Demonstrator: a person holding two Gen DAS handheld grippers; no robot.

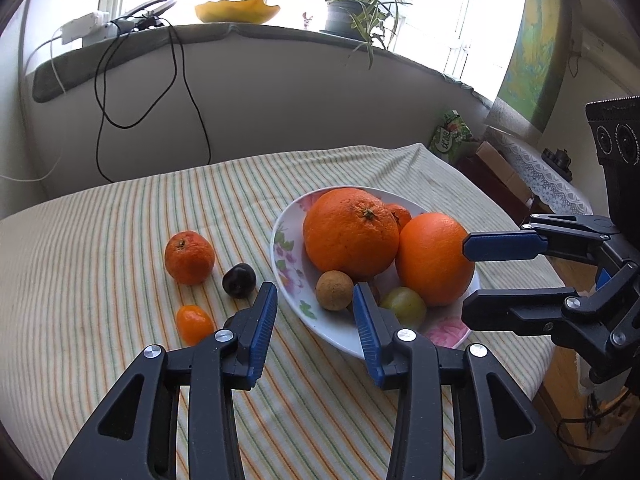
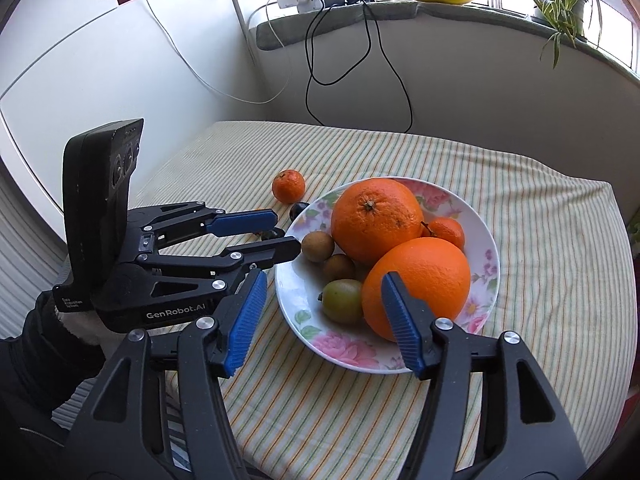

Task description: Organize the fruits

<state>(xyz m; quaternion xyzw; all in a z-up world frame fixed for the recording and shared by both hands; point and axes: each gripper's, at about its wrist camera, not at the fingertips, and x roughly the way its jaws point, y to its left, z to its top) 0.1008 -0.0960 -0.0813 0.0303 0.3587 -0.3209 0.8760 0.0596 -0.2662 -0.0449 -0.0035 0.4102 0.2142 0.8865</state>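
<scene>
A floral plate (image 1: 284,240) (image 2: 288,300) on the striped cloth holds a big bumpy orange (image 1: 350,232), a smooth orange (image 1: 434,258) (image 2: 424,276), a small mandarin (image 2: 450,230), brown longans (image 1: 334,290) and a green fruit (image 2: 342,300). Left of the plate lie a mandarin (image 1: 189,257), a dark plum (image 1: 239,280) and a kumquat (image 1: 195,323). My left gripper (image 1: 314,296) (image 2: 288,232) stands open at the plate's near-left rim, gripping nothing. My right gripper (image 2: 324,284) (image 1: 466,280) is open at the plate's front, beside the smooth orange, pads off it.
A windowsill behind carries a yellow bowl (image 1: 238,10), a potted plant (image 1: 352,12) and a charger with black cables (image 1: 108,112) hanging down. The table edge drops off at the right, by a lace-covered cabinet (image 1: 540,176). A dark sleeve (image 2: 40,344) holds the left gripper.
</scene>
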